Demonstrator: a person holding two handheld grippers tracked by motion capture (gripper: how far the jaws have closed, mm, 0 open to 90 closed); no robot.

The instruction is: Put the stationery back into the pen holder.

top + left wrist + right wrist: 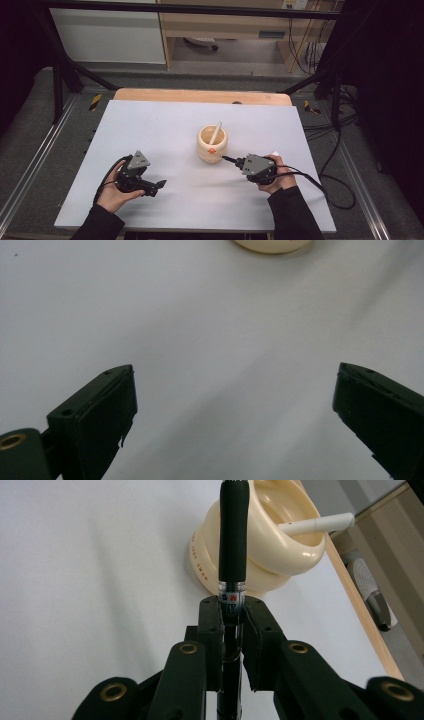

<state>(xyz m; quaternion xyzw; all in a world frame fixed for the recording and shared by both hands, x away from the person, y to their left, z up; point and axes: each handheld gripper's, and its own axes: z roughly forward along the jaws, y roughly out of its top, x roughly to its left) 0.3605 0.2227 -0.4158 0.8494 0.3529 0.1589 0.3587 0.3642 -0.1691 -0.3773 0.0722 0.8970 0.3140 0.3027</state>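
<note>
A cream ribbed cup (212, 143) stands near the middle of the white table, with a white stick (215, 133) leaning inside it. My right gripper (239, 162) sits just right of the cup and is shut on a black pen (233, 535). The pen points at the cup's wall (210, 545), its tip close to the rim. The right gripper (231, 607) clamps the pen at its clear labelled section. My left gripper (159, 185) is at the front left, low over the table. Its jaws stand wide apart, left gripper (235, 390) with nothing between them, and the cup's base (272, 245) lies far ahead.
The white tabletop (150, 130) ends in a wooden strip (200, 95) at the far edge. Black cables (335, 150) trail off the right side. A small white object (275, 153) lies by the right hand. Black frame bars (65, 65) stand beyond the table.
</note>
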